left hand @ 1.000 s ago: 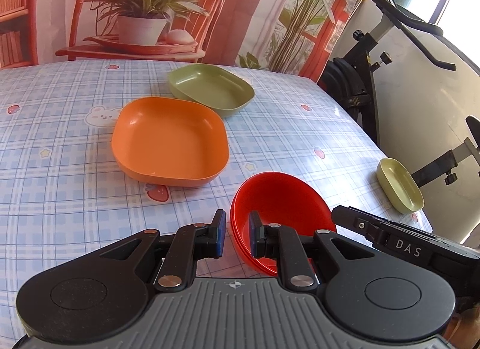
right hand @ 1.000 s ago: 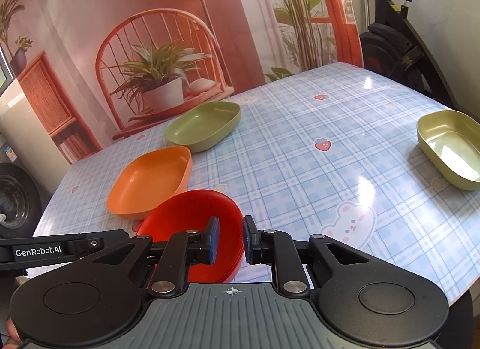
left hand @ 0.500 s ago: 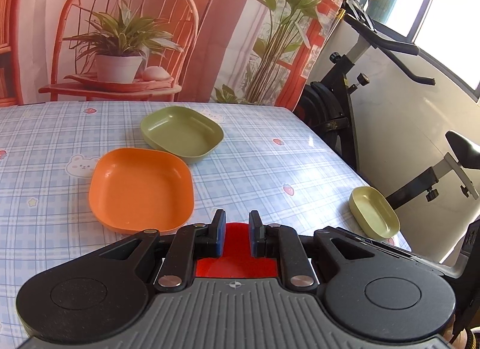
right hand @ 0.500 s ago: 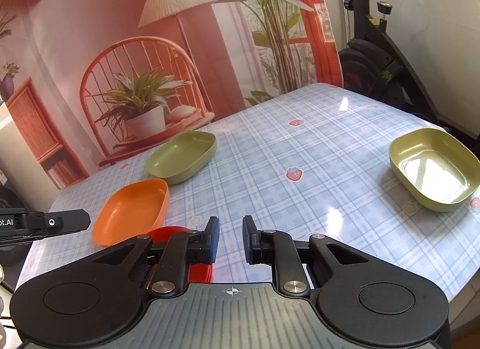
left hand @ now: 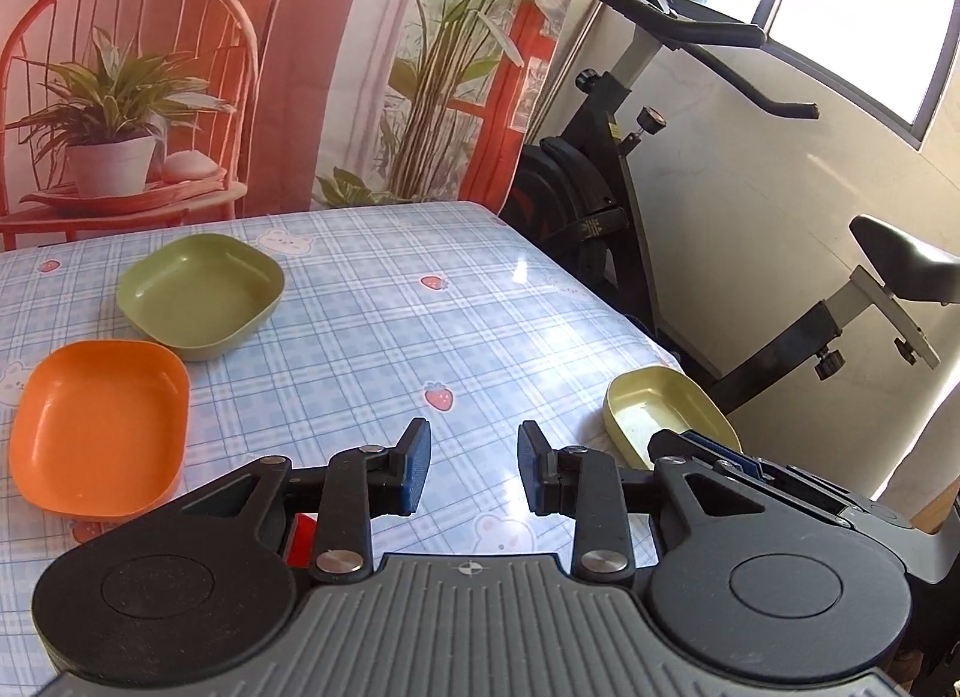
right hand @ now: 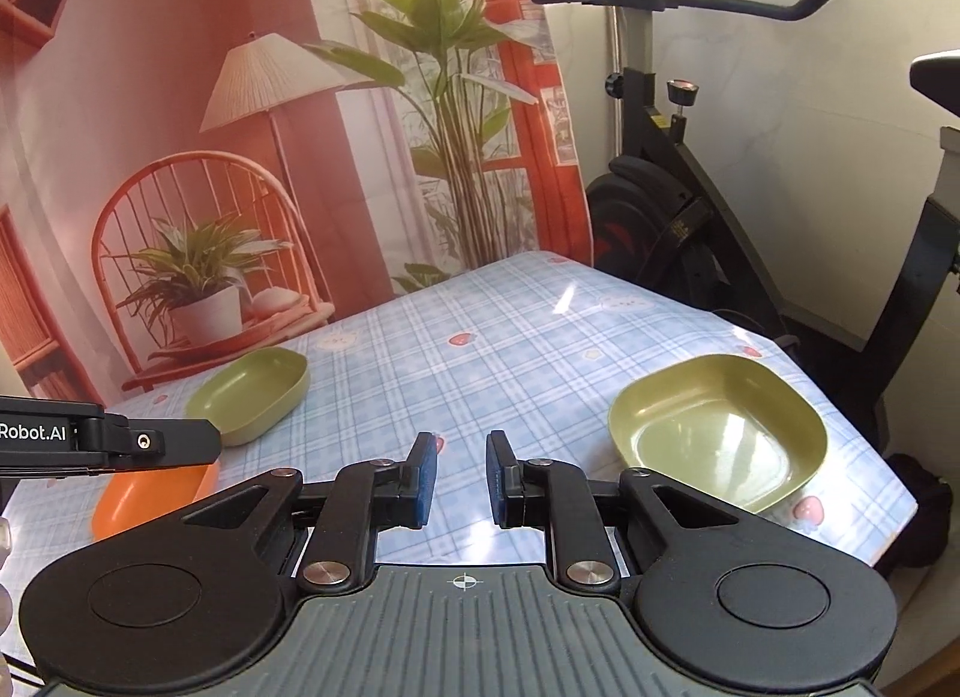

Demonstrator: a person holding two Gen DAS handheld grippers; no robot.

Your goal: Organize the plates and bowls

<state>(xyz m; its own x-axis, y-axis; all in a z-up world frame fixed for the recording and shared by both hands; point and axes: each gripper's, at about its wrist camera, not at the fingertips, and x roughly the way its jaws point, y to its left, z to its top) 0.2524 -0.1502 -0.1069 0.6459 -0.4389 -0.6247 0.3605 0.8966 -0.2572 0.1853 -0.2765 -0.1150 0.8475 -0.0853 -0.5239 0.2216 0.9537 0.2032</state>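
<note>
My left gripper (left hand: 474, 469) hovers over the checked tablecloth (left hand: 384, 349), its jaws opening with nothing between them. Under its left arm only a sliver of the red bowl (left hand: 300, 538) shows. To the left lie an orange plate (left hand: 96, 427) and, behind it, a green plate (left hand: 201, 295). A pale green bowl (left hand: 651, 406) sits near the right table edge, partly hidden by my right gripper (left hand: 720, 460). In the right wrist view my right gripper (right hand: 461, 475) stands narrowly open and empty, left of the pale green bowl (right hand: 717, 433). The green plate (right hand: 252, 391) and orange plate (right hand: 150, 493) lie far left.
An exercise bike (left hand: 660, 169) stands just beyond the table's right edge (right hand: 870, 493). A printed backdrop with a chair and plants (left hand: 180, 97) hangs behind the table. The left gripper's body (right hand: 90, 439) reaches in at the left of the right wrist view.
Both grippers have lifted and swung to the right. The left jaws have widened off the red bowl's rim, and the bowl has slid almost out of view beneath the gripper.
</note>
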